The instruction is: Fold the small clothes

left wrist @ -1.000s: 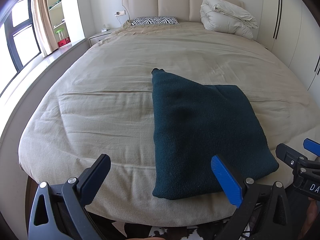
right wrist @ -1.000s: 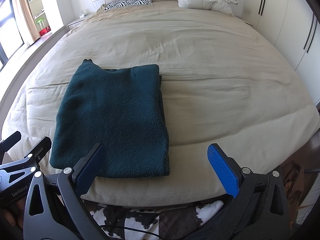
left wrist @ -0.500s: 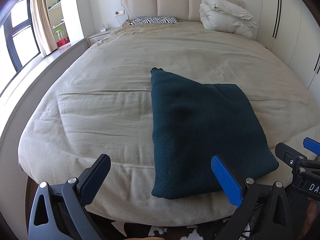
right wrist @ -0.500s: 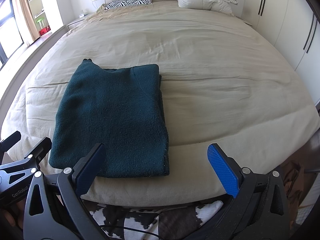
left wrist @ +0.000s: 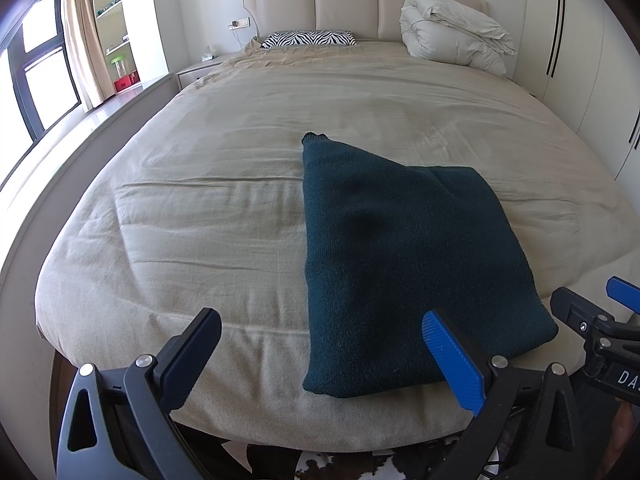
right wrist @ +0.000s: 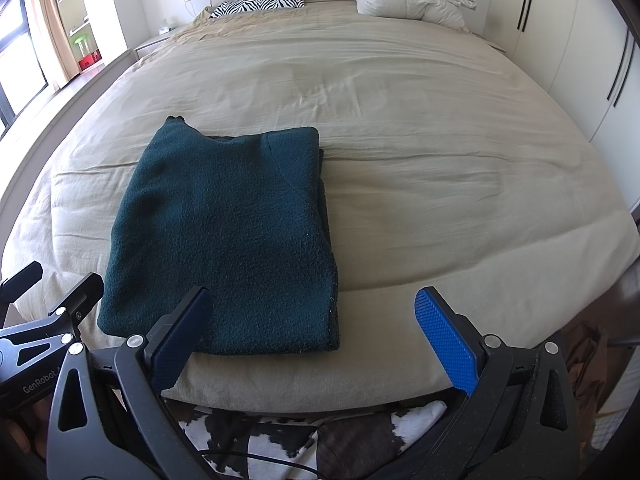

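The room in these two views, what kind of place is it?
Most likely a bedroom in a home. A large bed with a padded headboard fills the view, a zebra-print pillow and a bundled white duvet lie at its head, and wardrobe doors line the wall.

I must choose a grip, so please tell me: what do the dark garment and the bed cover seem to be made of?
Dark garment: probably fleece or thick knit, matte; its surface looks fuzzy and nubby. Bed cover: probably woven cotton or linen, matte; it shows fine soft creases.
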